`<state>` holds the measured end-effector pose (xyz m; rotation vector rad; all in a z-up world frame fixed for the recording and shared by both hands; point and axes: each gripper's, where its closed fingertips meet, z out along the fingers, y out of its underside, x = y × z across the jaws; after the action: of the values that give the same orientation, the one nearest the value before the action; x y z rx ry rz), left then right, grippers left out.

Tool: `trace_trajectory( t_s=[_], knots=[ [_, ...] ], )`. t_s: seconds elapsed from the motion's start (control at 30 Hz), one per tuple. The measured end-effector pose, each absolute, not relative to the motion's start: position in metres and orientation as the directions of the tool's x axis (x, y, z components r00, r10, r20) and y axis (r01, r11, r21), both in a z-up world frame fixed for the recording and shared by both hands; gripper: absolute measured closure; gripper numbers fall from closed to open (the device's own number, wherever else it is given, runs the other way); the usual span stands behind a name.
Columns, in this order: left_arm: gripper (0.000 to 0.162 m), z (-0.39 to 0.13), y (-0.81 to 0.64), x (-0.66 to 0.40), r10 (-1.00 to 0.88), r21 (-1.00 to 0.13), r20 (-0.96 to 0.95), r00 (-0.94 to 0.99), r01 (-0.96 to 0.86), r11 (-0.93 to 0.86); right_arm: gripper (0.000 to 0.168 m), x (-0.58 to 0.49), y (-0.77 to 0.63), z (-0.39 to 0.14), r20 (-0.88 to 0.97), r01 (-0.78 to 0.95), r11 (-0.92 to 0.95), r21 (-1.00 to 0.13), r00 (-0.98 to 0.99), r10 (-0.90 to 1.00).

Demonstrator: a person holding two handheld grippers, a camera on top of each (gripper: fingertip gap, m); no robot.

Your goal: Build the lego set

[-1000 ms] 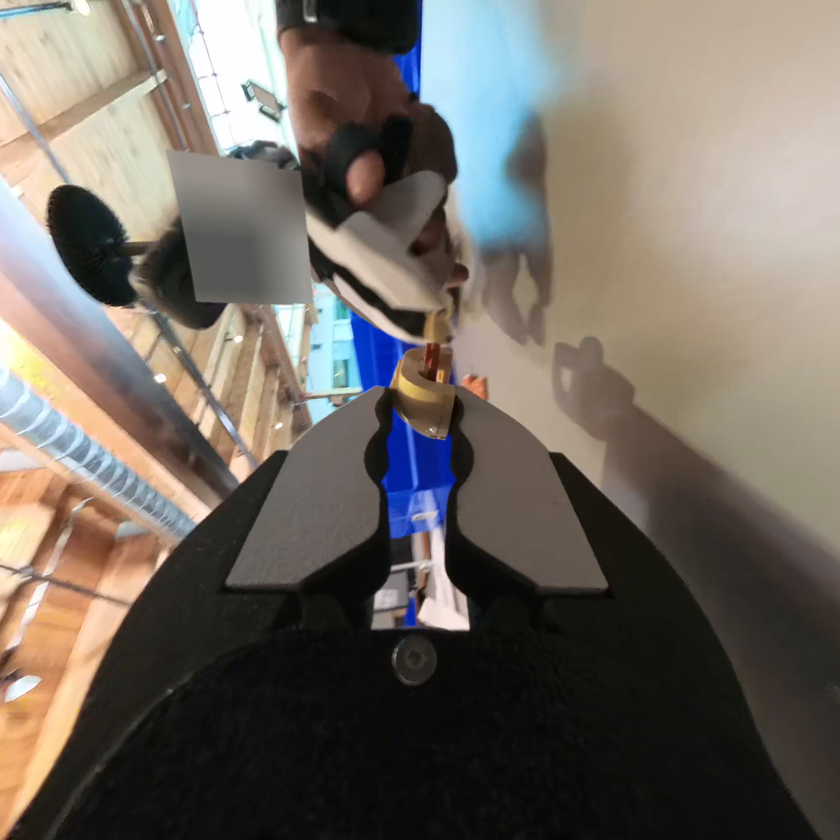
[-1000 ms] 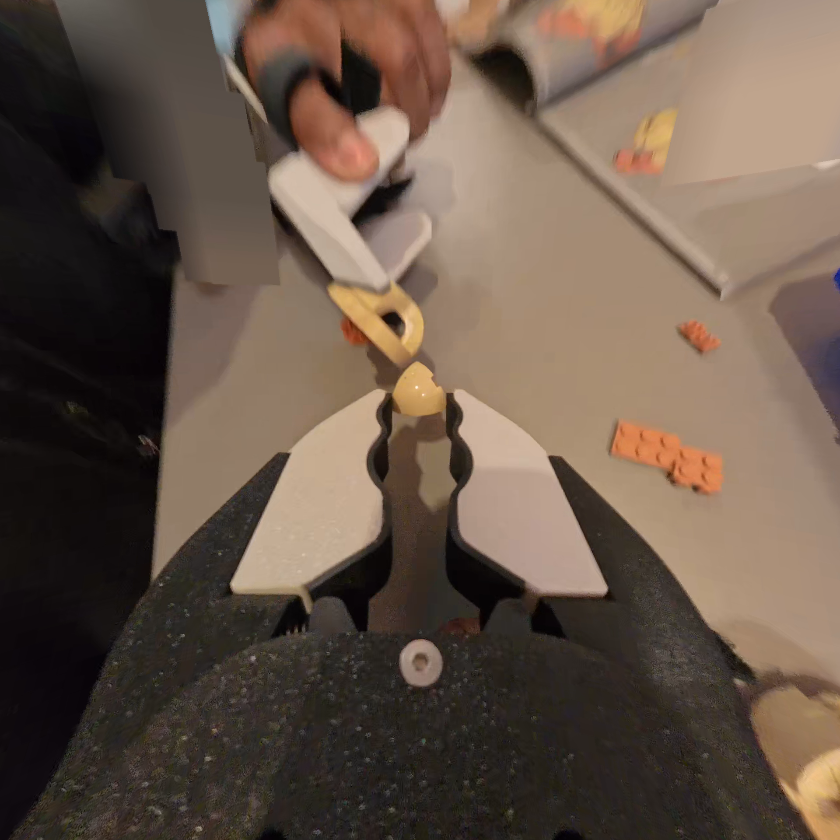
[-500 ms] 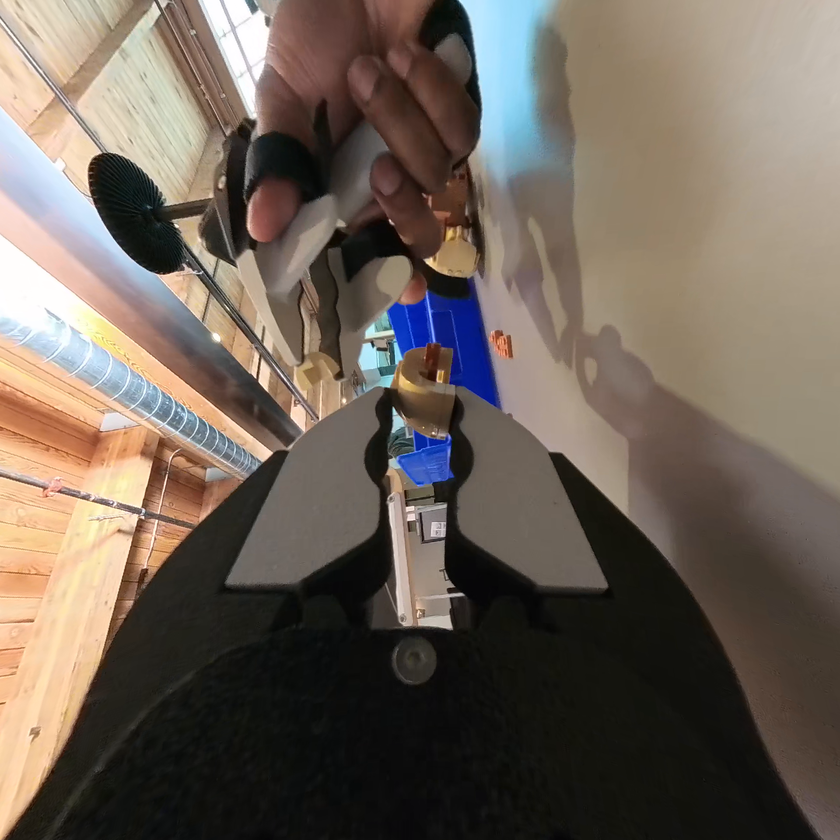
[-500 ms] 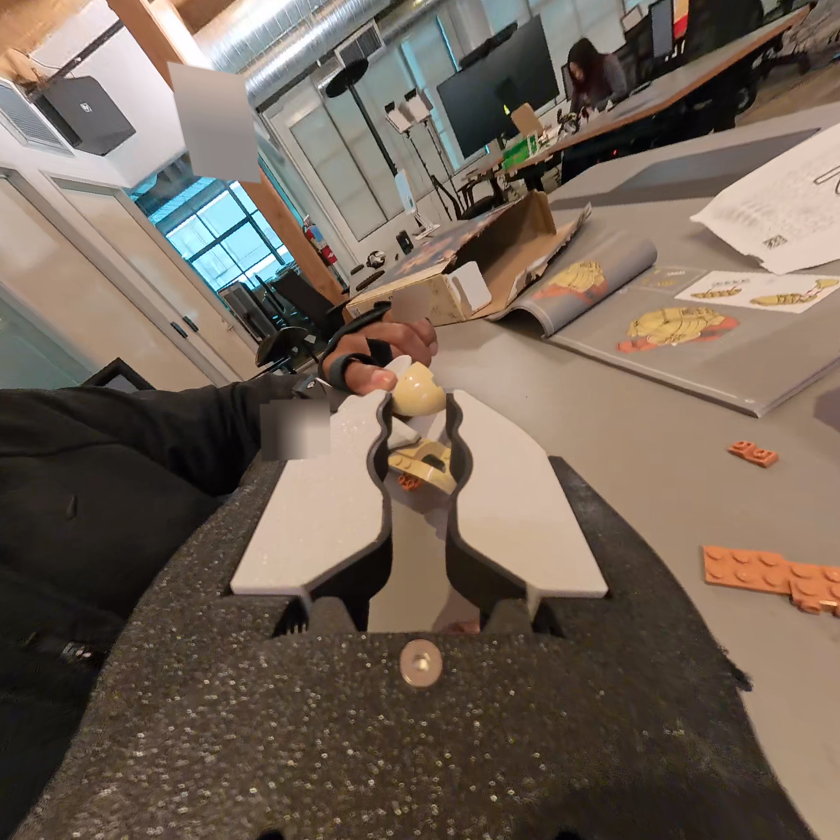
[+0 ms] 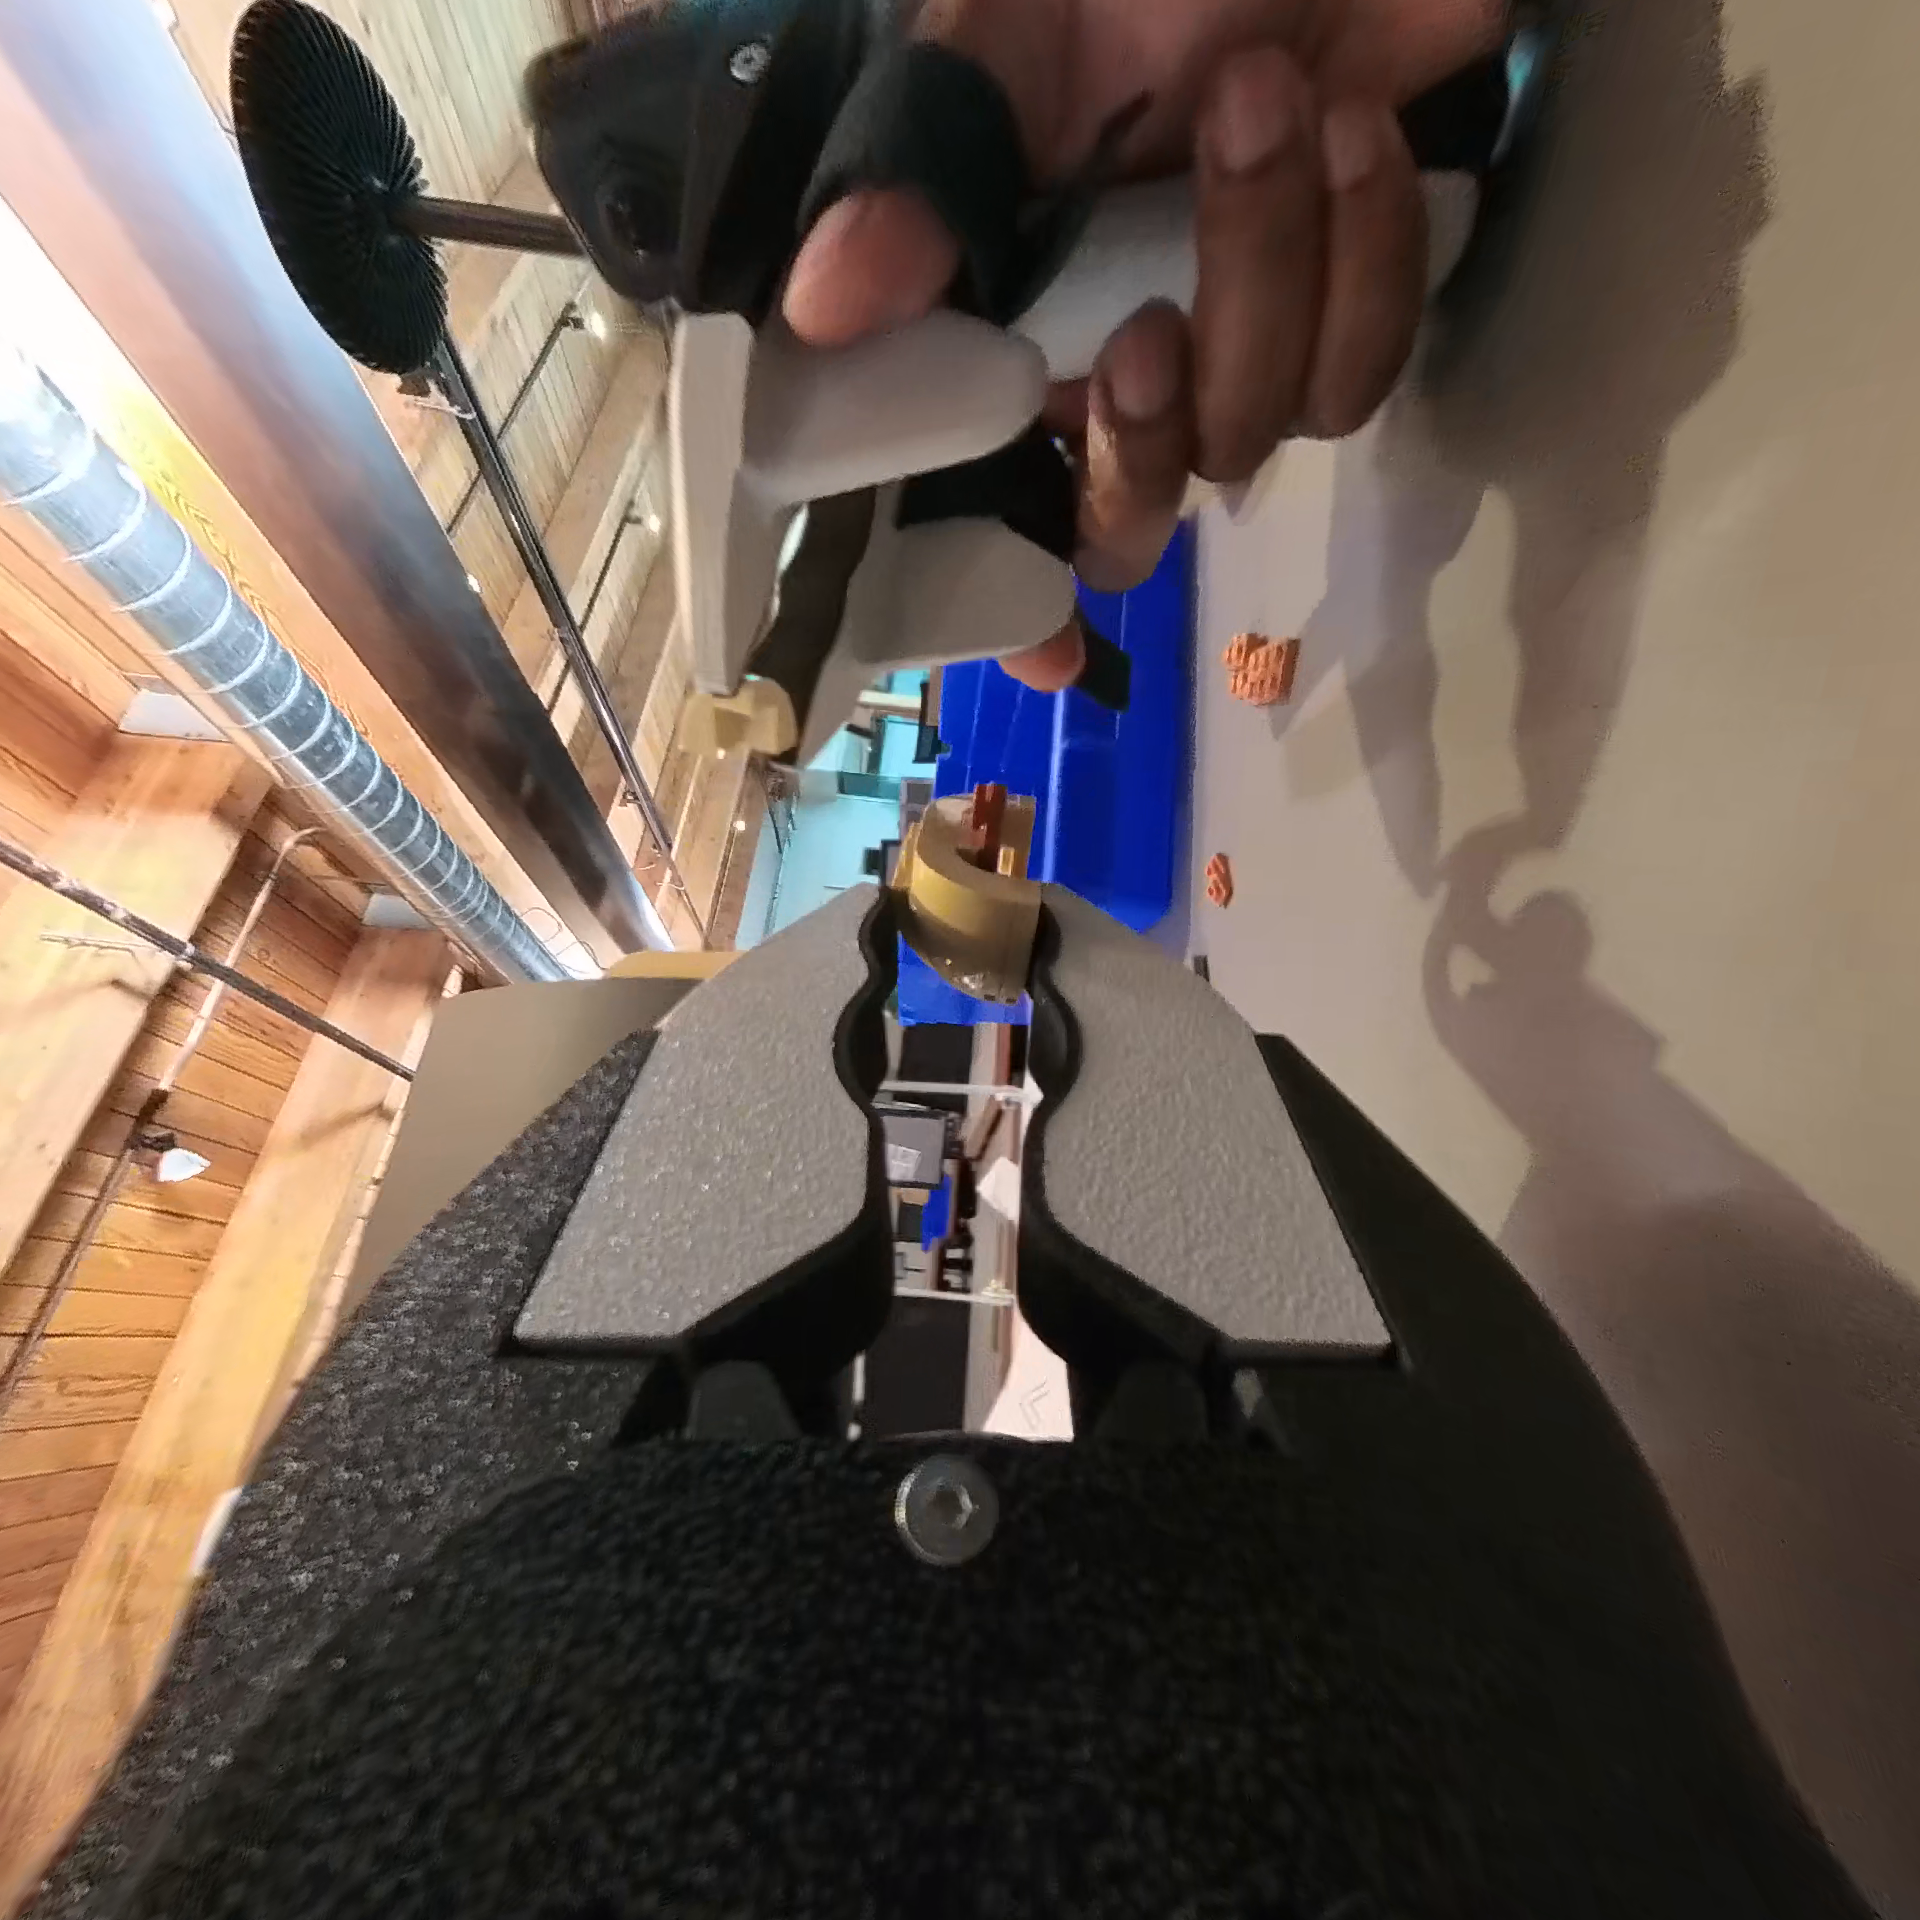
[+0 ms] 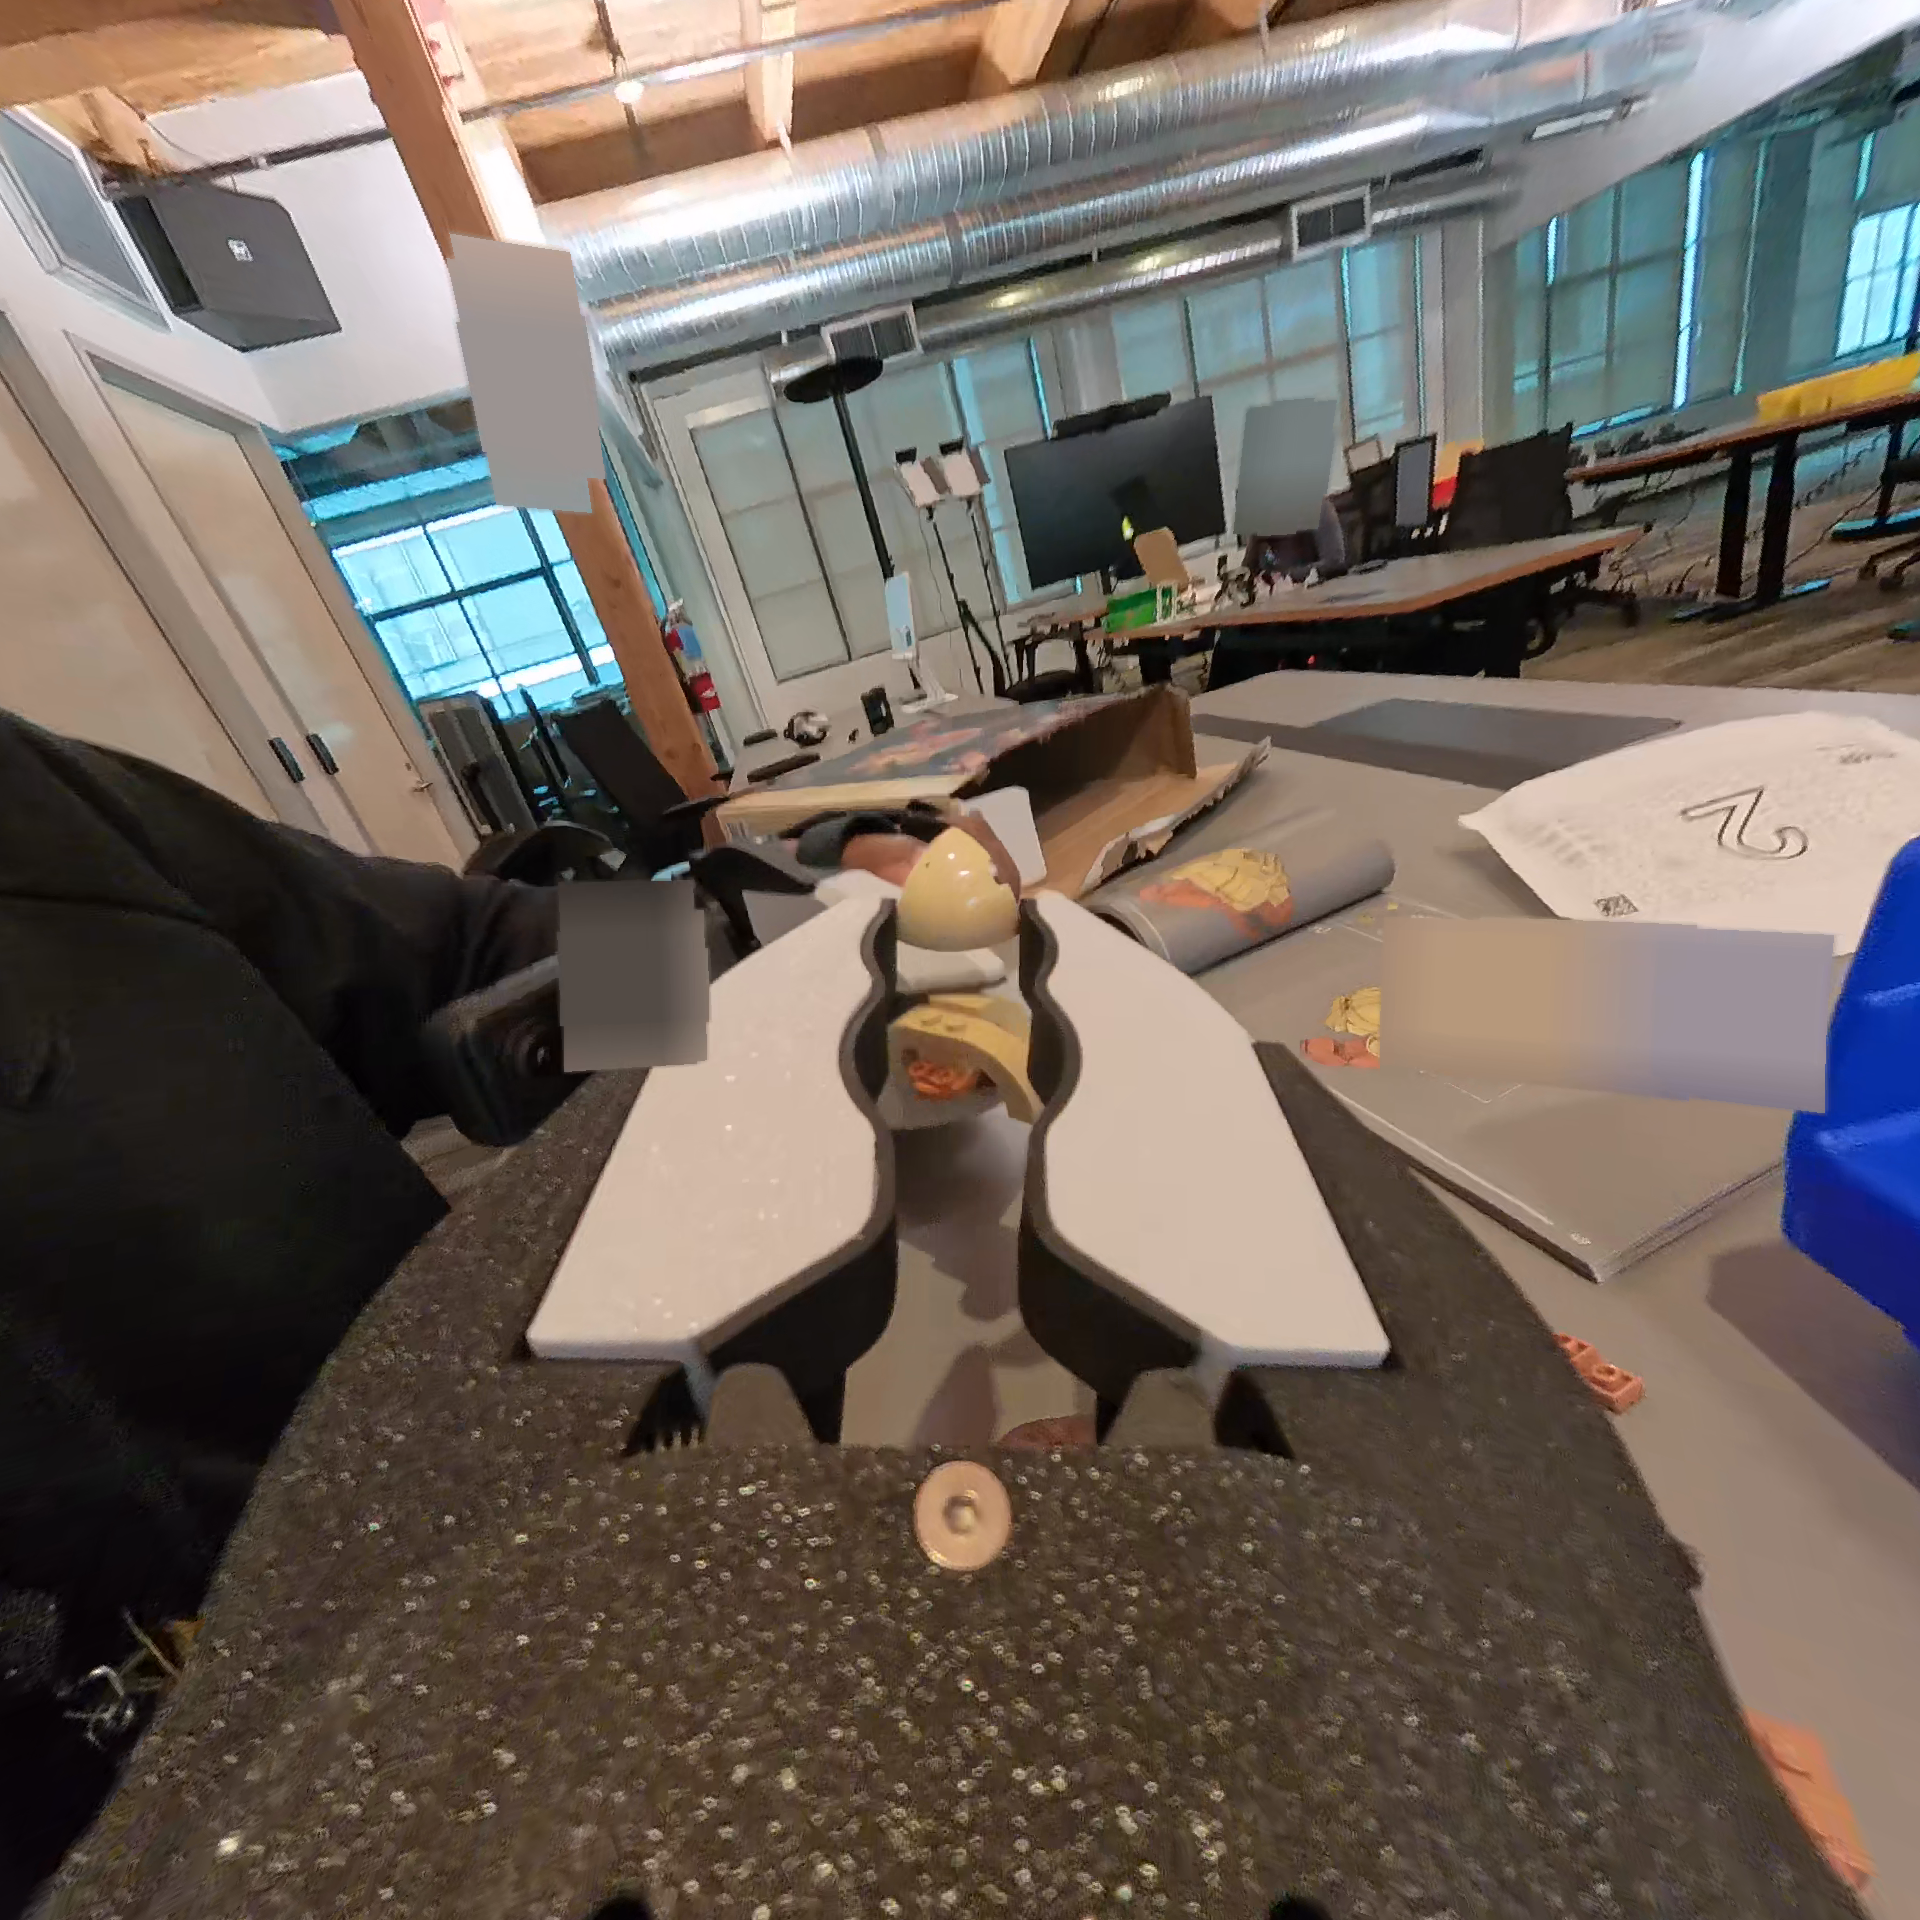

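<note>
left gripper [image 5: 961, 925] clamped on a tan curved lego piece [image 5: 964, 899] with an orange bit on it, up off the grey table [image 5: 1662, 623]; right gripper [image 6: 956, 920] pinching a tan dome piece [image 6: 954, 894] just above it; blue bin [image 5: 1101, 790] behind

Printing shows on the white paper sheet [image 6: 1704, 831] and the open instruction booklet [image 6: 1455, 1122] on the table [image 6: 1714, 1558]. Contents not transcribed. Nothing legible on the bricks.

Tan arch assembly [image 5: 966, 894] with orange core; tan dome piece [image 6: 956, 907], both aloft.
</note>
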<state>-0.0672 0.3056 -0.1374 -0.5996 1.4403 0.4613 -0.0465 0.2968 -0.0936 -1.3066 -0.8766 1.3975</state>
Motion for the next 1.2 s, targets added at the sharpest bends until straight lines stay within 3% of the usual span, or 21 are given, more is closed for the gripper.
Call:
trace_trajectory(
  t_s=[0.13,0.3,0.53,0.73,0.97,1.2],
  knots=[
    [0.14,-0.131,0.295,-0.062,0.066,0.035,-0.997,0.026,-0.641,0.767,0.146,-0.031,0.286,-0.081,-0.306,-0.194,-0.289,-0.937,0.063,0.95],
    [0.14,-0.126,0.267,-0.052,0.287,0.302,-0.95,-0.126,-0.611,0.732,0.146,-0.019,0.263,-0.083,-0.394,-0.129,-0.391,-0.911,-0.006,0.919],
    [0.14,-0.13,0.253,-0.034,0.442,0.489,-0.868,-0.225,-0.534,0.69,0.146,-0.032,0.242,-0.11,-0.585,0.05,-0.585,-0.81,-0.155,0.796],
    [0.14,-0.137,0.257,-0.025,0.449,0.505,-0.861,-0.238,-0.498,0.705,0.146,-0.027,0.255,-0.124,-0.588,0.108,-0.58,-0.807,-0.058,0.807],
    [0.14,-0.136,0.255,-0.029,0.451,0.509,-0.859,-0.243,-0.502,0.7,0.146,-0.022,0.262,-0.131,-0.448,0.197,-0.453,-0.87,0.069,0.891],
    [0.14,-0.138,0.245,-0.029,0.472,0.538,-0.842,-0.262,-0.481,0.692,0.146,-0.029,0.249,-0.143,-0.455,0.278,-0.45,-0.849,0.049,0.889]
  ],
)
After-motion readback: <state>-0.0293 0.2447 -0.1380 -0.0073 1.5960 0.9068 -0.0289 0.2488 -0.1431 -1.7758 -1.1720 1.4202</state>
